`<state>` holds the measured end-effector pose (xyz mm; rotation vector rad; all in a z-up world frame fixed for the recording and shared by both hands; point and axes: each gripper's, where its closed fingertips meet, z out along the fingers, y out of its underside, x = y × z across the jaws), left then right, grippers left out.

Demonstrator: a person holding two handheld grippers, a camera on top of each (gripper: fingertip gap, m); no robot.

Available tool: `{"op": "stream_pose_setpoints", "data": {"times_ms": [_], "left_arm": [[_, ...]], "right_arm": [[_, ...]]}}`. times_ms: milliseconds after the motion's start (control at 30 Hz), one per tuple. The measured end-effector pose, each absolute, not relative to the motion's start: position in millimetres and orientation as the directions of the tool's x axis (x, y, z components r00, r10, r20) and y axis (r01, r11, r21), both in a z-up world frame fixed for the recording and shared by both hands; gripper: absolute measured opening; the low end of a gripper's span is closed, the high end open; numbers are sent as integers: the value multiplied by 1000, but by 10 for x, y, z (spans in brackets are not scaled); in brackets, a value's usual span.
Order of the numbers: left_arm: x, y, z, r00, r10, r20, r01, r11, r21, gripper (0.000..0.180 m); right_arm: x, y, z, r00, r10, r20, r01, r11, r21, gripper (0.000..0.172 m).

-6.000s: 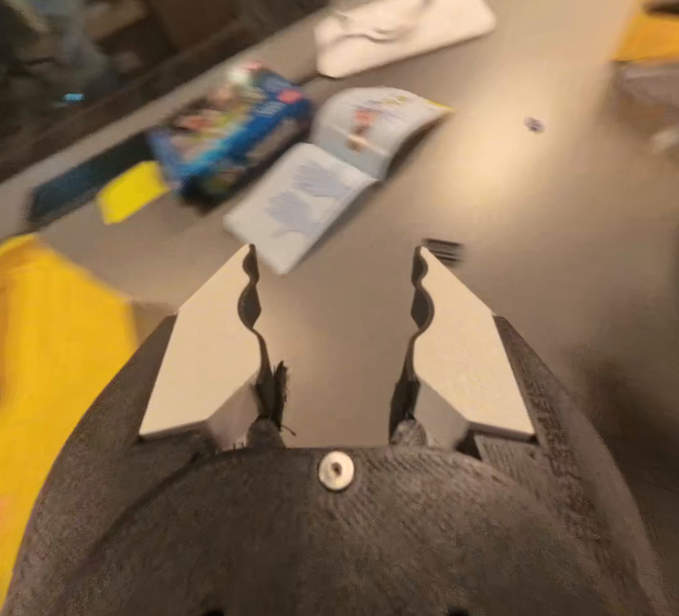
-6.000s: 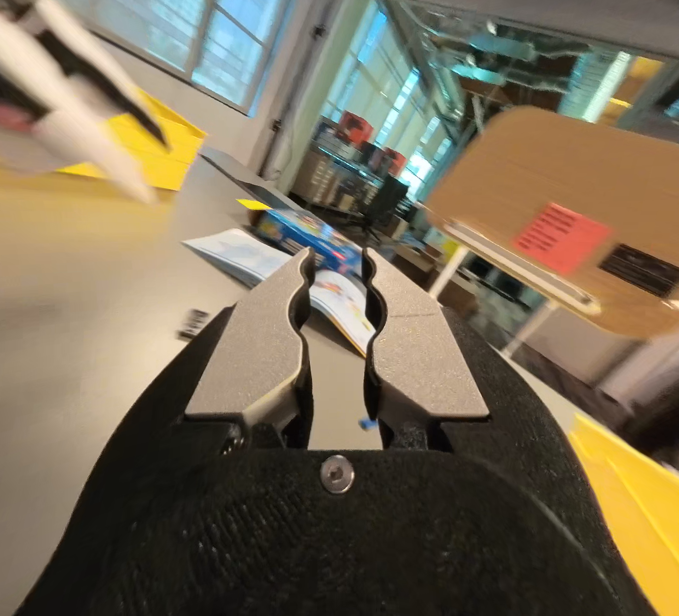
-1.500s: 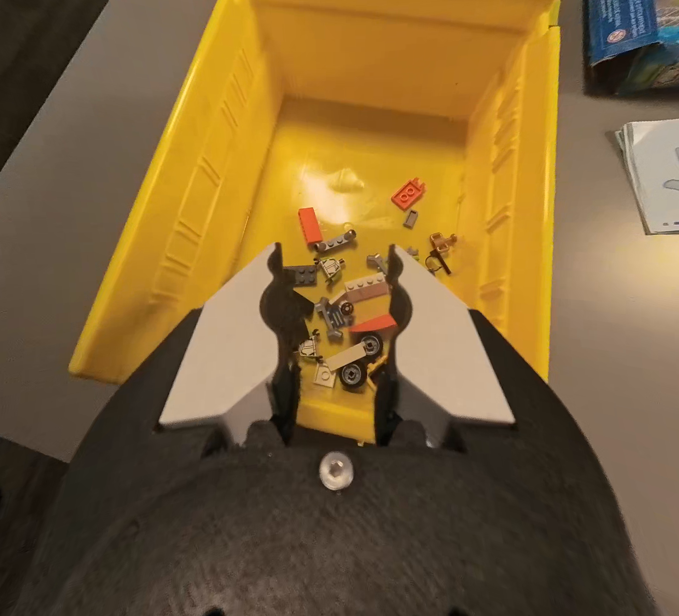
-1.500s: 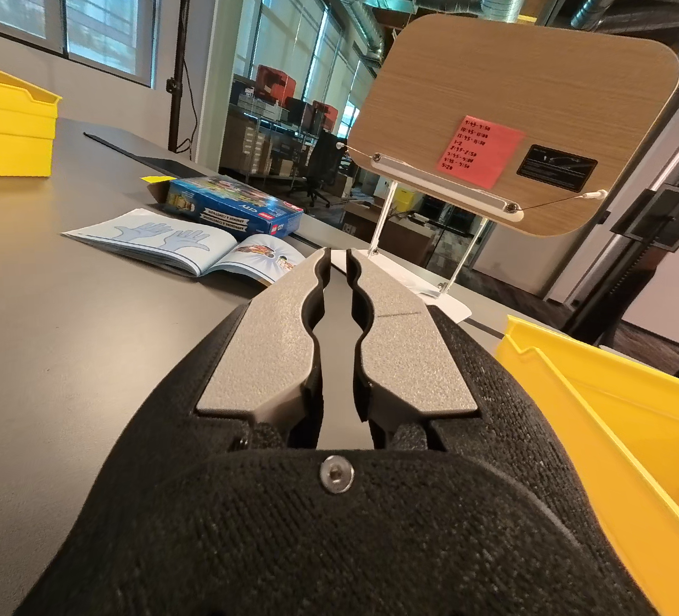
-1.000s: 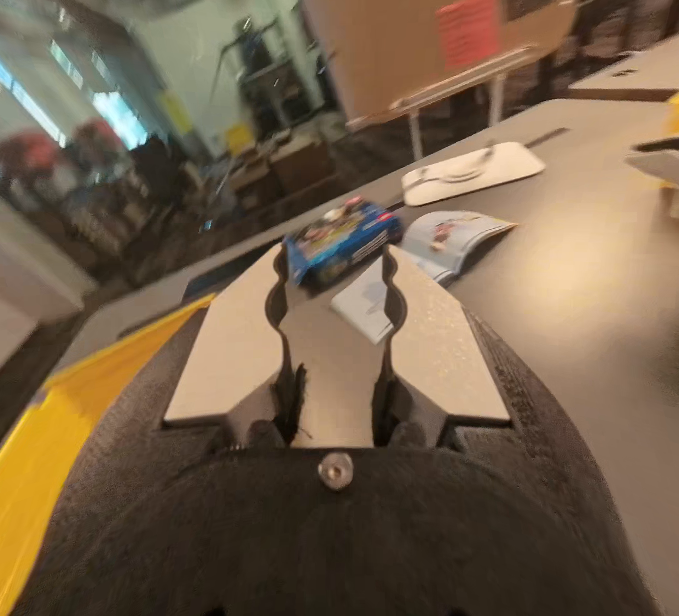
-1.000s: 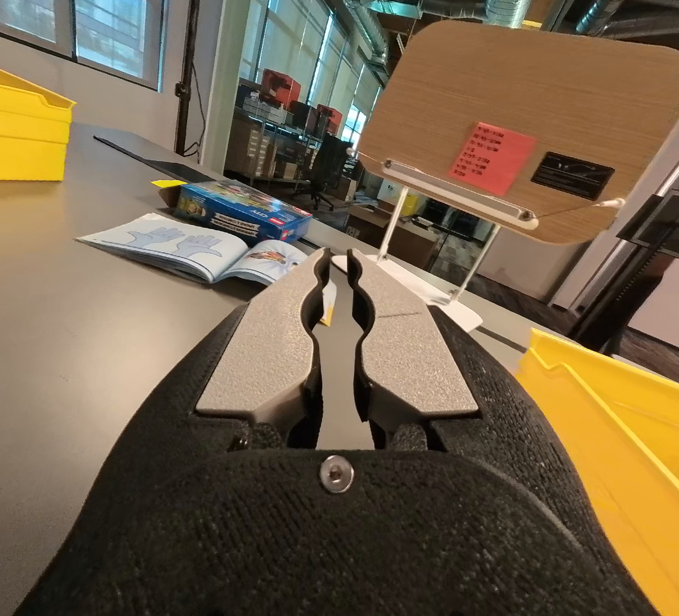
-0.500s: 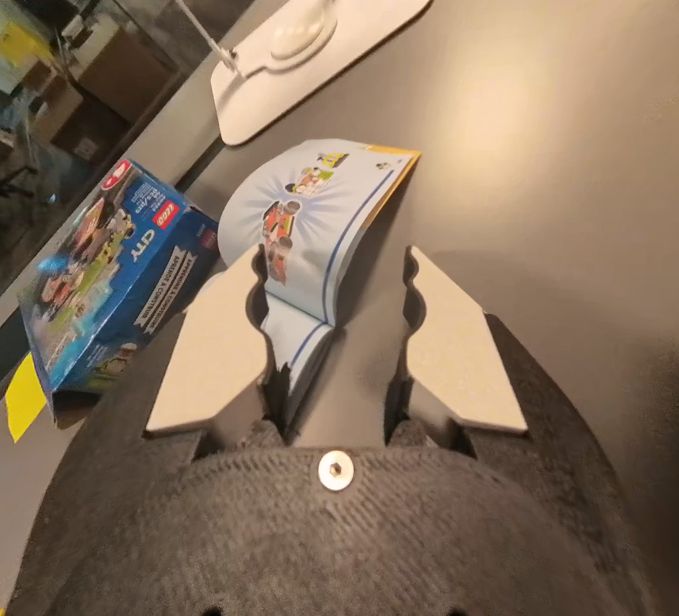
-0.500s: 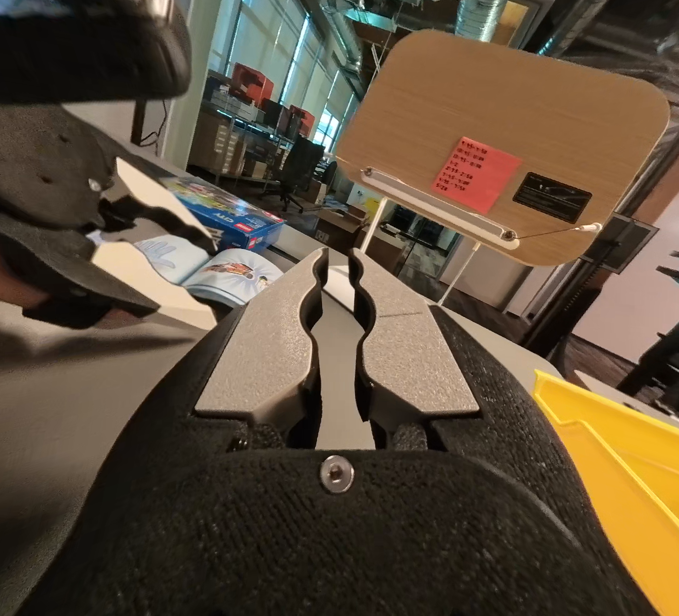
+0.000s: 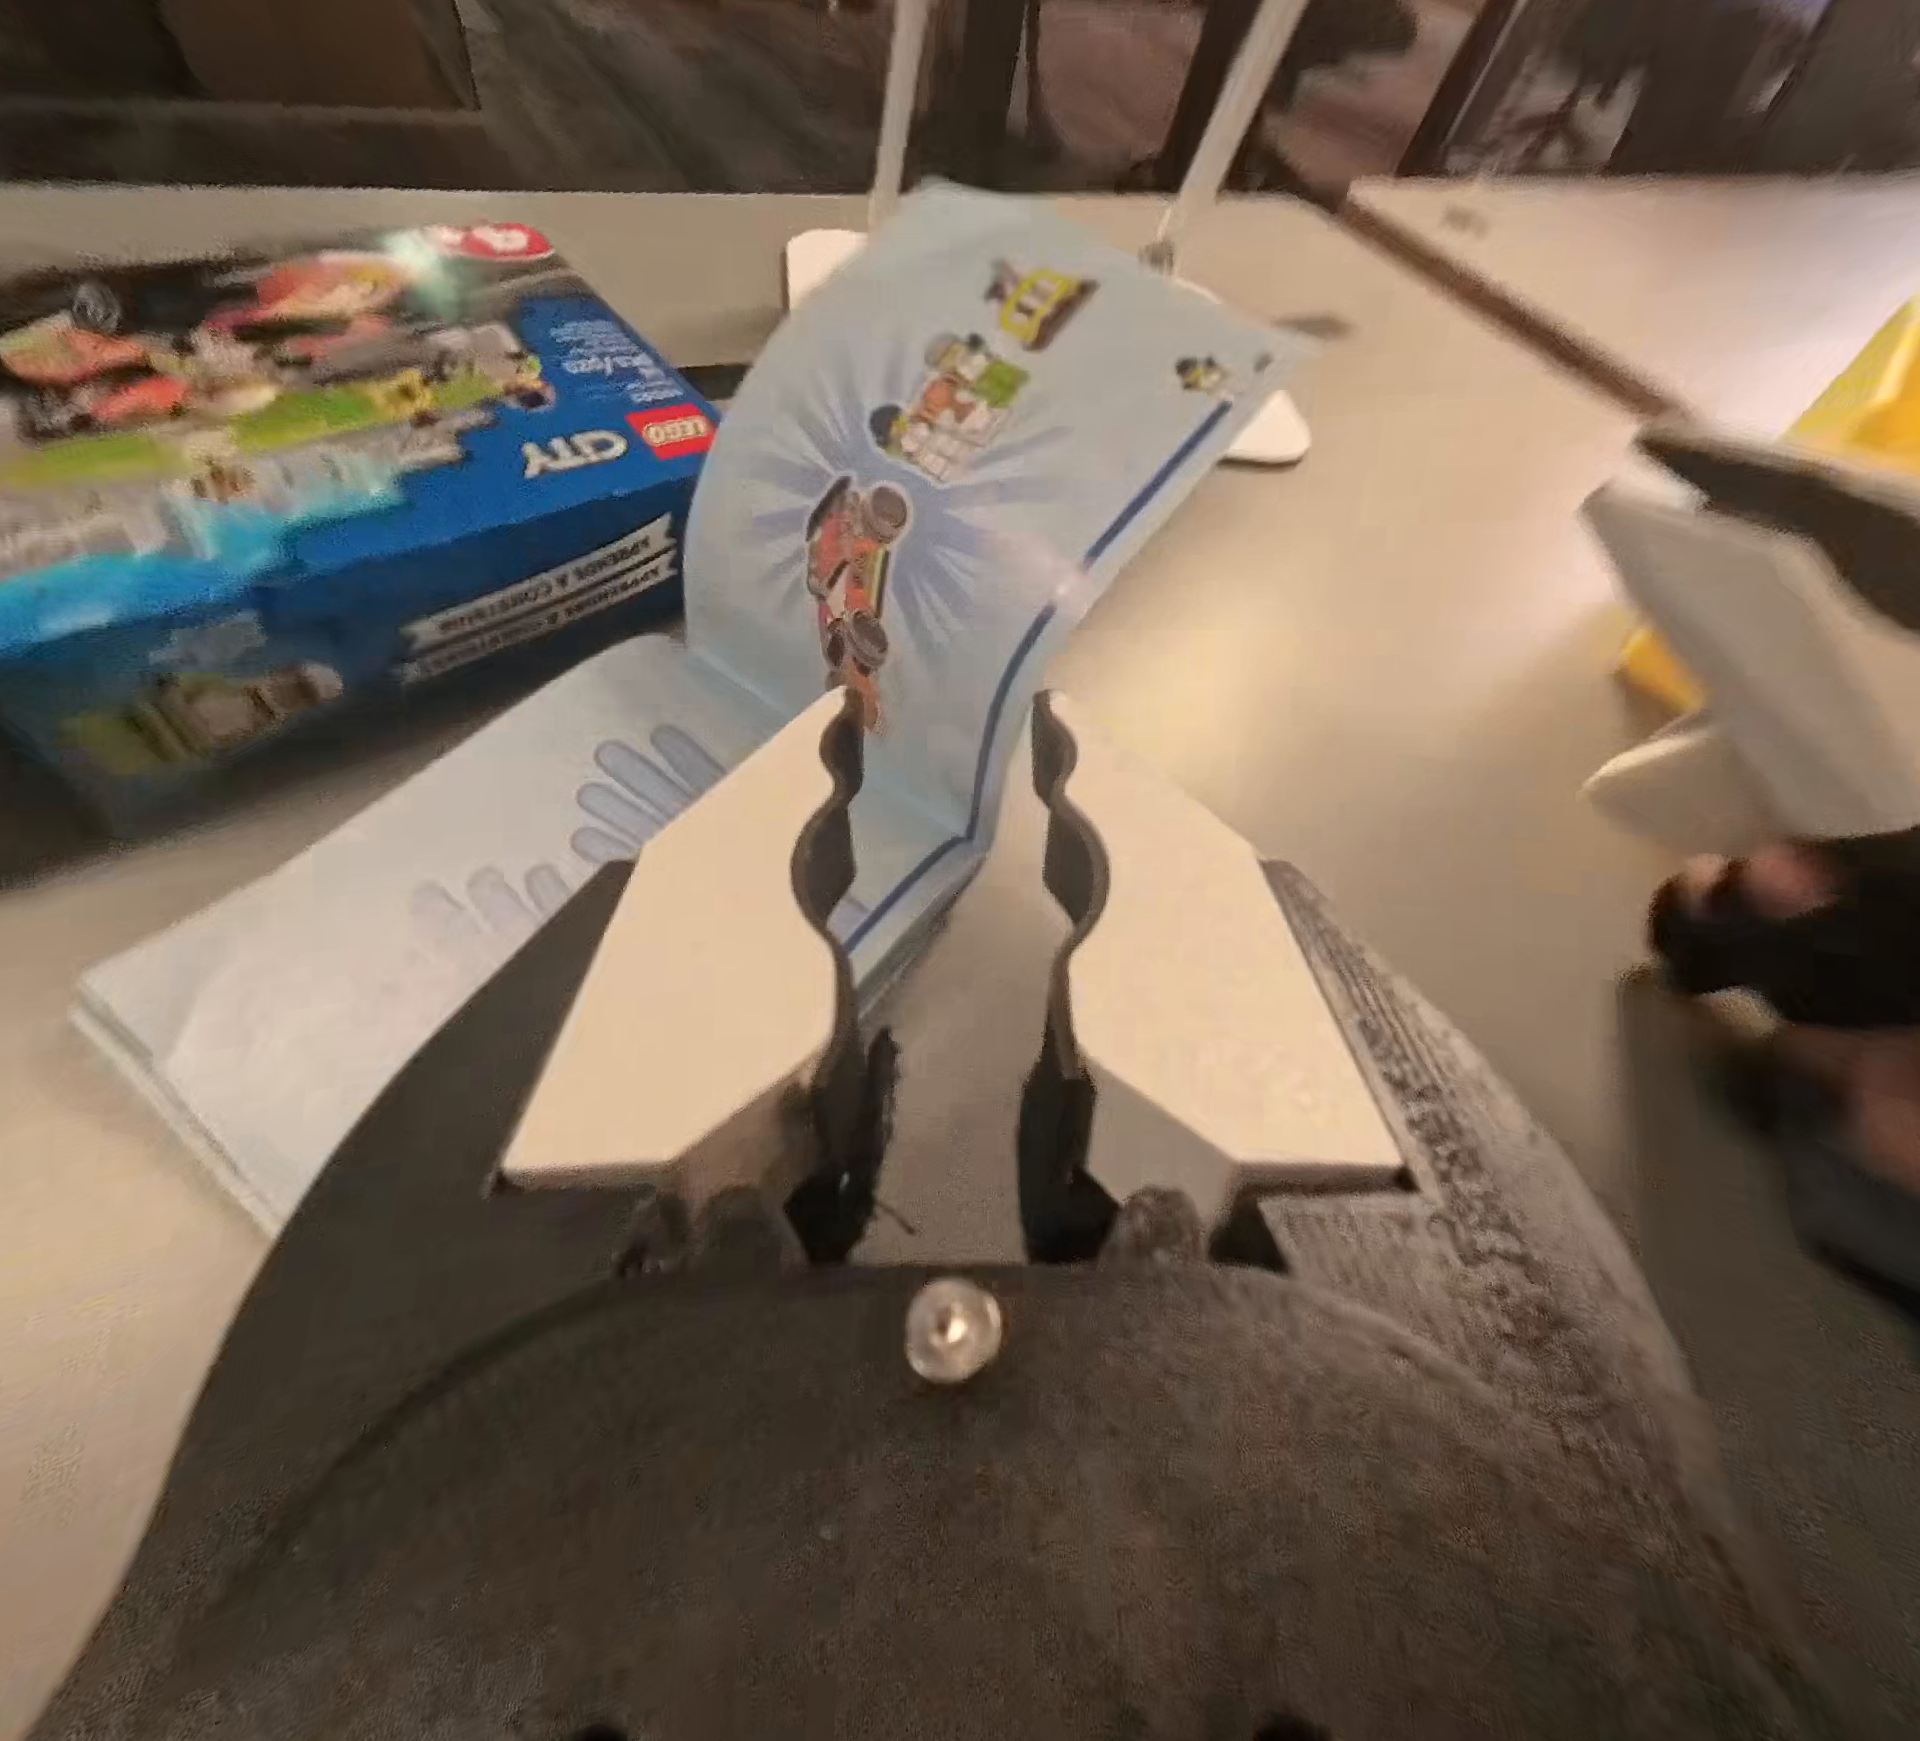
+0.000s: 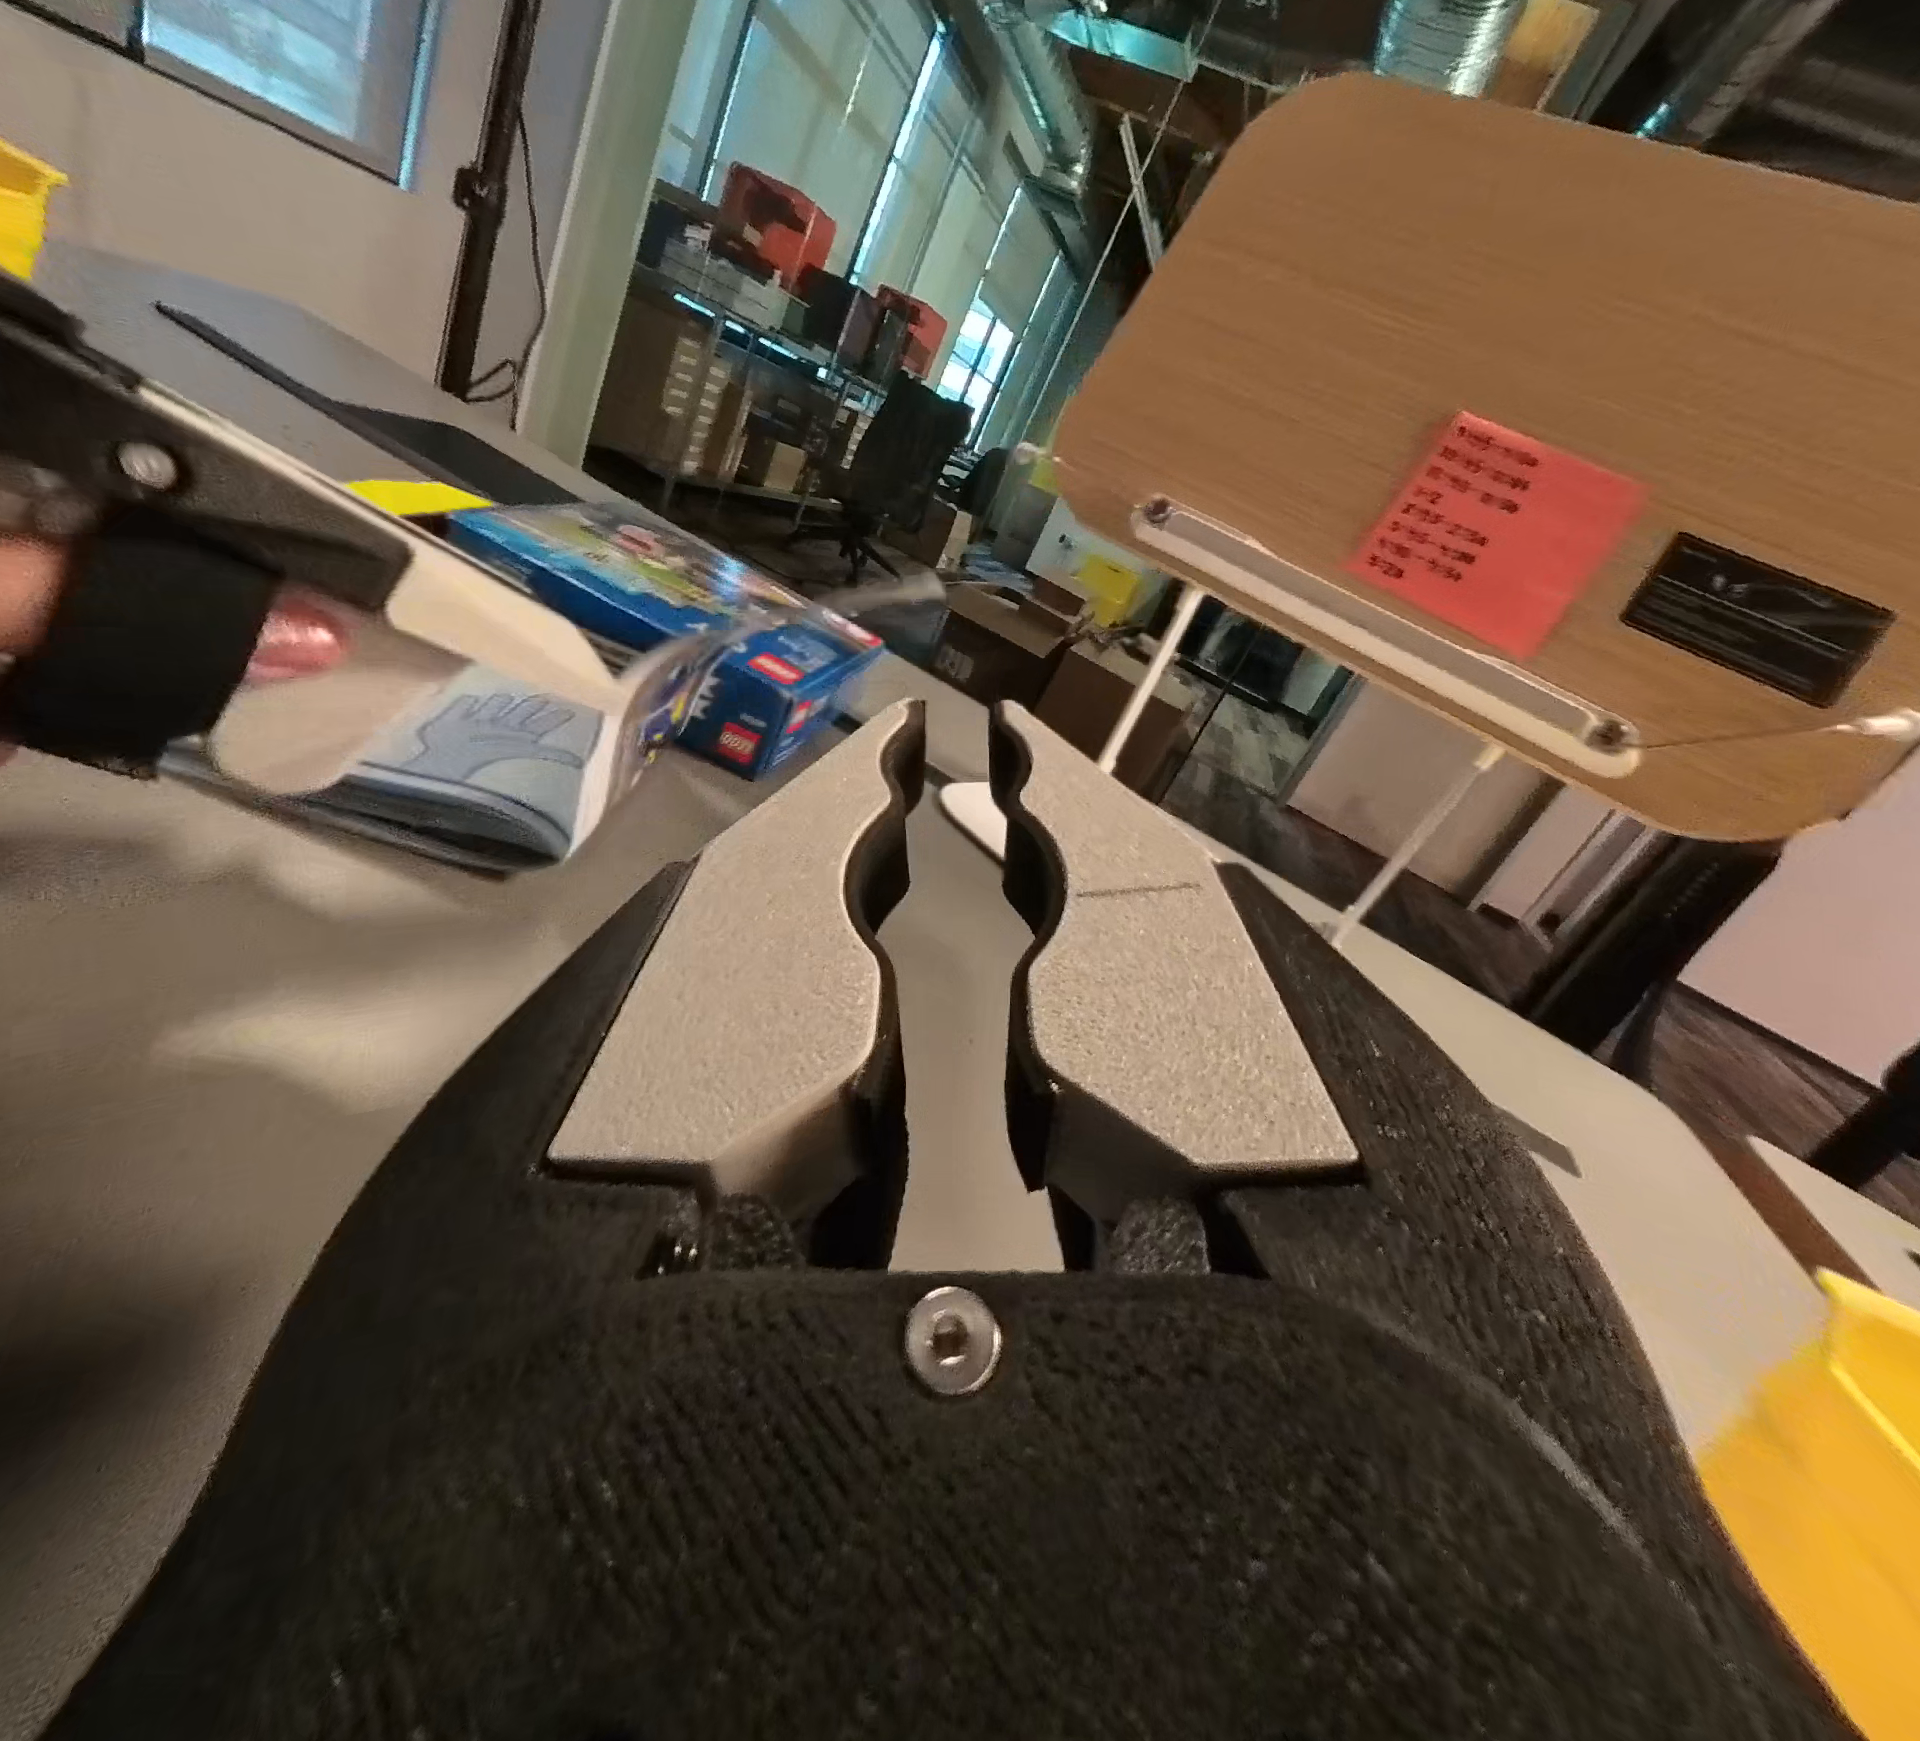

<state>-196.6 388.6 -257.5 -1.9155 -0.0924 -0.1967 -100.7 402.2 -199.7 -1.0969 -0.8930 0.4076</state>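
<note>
1. inspecting the left gripper [image 9: 940, 704], we find its claw partly spread. a raised page of the booklet [image 9: 914, 465] stands between the fingers at picture centre, and we see daylight on both sides of the sheet, so neither pad pinches it.
2. the booklet lies open on the grey table [image 9: 1403, 652], left of centre in the left wrist view. its flat half runs toward the lower left, and the raised page curls up toward the top centre. a blue box [image 9: 312, 486] sits just beside it at upper left.
3. the right gripper [image 10: 956, 715] has its fingers drawn nearly together with a narrow slot between them. nothing is in that slot. it is well apart from the booklet, which shows at the left edge of its own view.
4. we judge the booklet to be light, thin and limp. the glossy paper looks slippery, and a single leaf would crease or tear easily.
5. we judge the soundest hold to be near the spine or across several leaves together, not on one free corner.
6. a wooden board on a stand [image 10: 1455, 320] fills the upper right, and a yellow bin [image 10: 1829, 1483] the lower right.
</note>
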Motion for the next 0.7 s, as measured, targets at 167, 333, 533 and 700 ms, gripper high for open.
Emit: {"op": "stream_pose_setpoints", "data": {"times_ms": [167, 333, 533, 700], "left_arm": [[-2131, 3713, -2553, 953, 7, 301, 288, -313, -905, 30], [-2253, 3437, -2453, 965, 41, 259, 261, -257, -931, 38], [-2705, 3052, -2345, 981, 170, 95, 127, -191, -973, 39], [-2929, 3035, -2490, 974, 226, -7, 53, -258, -965, 38]], "right_arm": [[-1392, 3951, -2171, 517, 733, 442, 208, 393, -896, 9], [-1924, 3829, -2422, 347, 802, 486, 328, 381, -864, 7], [-2330, 3736, -2758, 163, 905, 393, 468, 280, -838, 9], [-2380, 3739, -3081, 119, 912, 393, 647, 229, -727, 0]]}}
